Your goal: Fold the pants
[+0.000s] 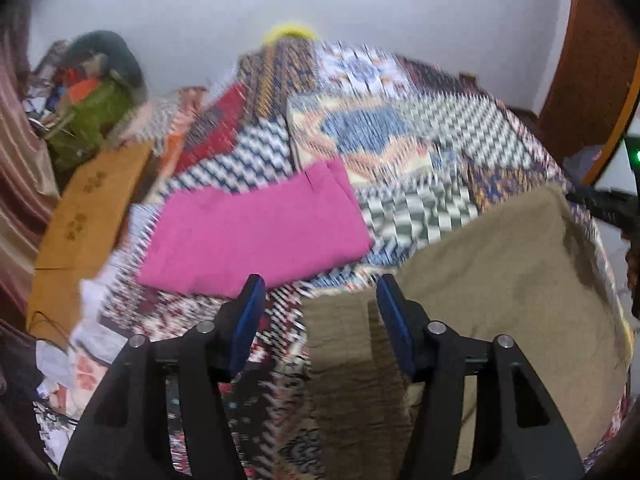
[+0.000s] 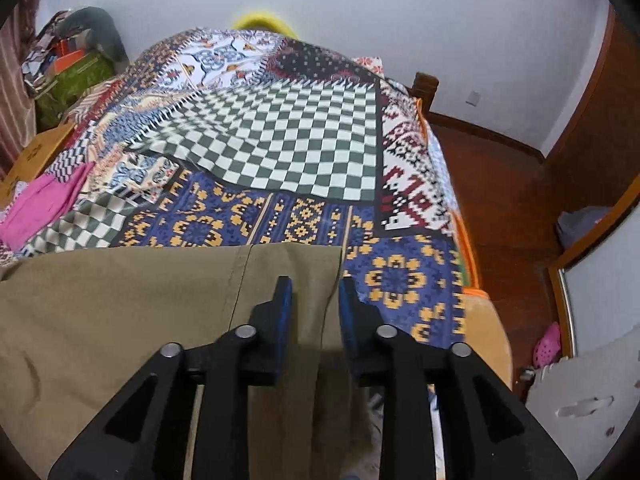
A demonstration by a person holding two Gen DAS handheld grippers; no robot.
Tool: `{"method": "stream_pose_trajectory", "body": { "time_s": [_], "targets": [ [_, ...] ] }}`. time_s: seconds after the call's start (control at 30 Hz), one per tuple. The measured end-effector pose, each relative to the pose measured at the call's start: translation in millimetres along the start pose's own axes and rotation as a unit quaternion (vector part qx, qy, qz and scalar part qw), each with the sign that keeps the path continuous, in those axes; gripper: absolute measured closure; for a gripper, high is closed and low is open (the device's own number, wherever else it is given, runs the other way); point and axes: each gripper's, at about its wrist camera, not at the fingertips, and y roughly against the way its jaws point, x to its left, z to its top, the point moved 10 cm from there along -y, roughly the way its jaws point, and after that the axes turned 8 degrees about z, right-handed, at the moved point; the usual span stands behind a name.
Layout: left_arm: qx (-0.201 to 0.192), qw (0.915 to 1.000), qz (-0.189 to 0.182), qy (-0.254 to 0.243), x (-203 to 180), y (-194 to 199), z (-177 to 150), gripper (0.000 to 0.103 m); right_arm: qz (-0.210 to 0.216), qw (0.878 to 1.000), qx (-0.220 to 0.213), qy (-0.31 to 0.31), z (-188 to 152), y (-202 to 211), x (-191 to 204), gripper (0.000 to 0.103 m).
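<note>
Khaki pants [image 2: 120,312] spread flat on the patchwork bedspread [image 2: 280,140], near edge of the bed, fabric running from the left side of the right wrist view across under the claw. Right gripper [image 2: 315,300] low over the pants' right edge, fingers parted with a clear gap, cloth edge passing between the blue pads [image 2: 283,312] but not pinched; released. Left gripper [image 1: 320,300] spread wide, nothing clamped; right-hand pad [image 1: 394,320] sitting at or against a raised fold of the khaki pants [image 1: 500,280], contact hard to confirm since the left wrist view is motion-blurred. Left pad over bare bedspread [image 1: 400,128]. Pink folded garment [image 1: 256,228] lying flat on the bedspread beyond the left gripper, well apart from the pants; same pink garment [image 2: 36,204] at the far left of the right wrist view. Cardboard box [image 1: 80,216] beside the bed on the left, cluttered green bag [image 1: 92,120] behind it. Wooden floor [image 2: 500,200] to the right of the bed.
</note>
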Motion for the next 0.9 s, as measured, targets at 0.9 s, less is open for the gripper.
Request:
{"method": "stream_pose_trajectory", "body": {
  "time_s": [0.9],
  "targets": [
    [0.062,0.9903,-0.070,-0.103,-63.0,11.6,-86.5,0.027,0.156,0.984,0.068,0.050,-117.4,37.7,120.7,0.043]
  ]
}}
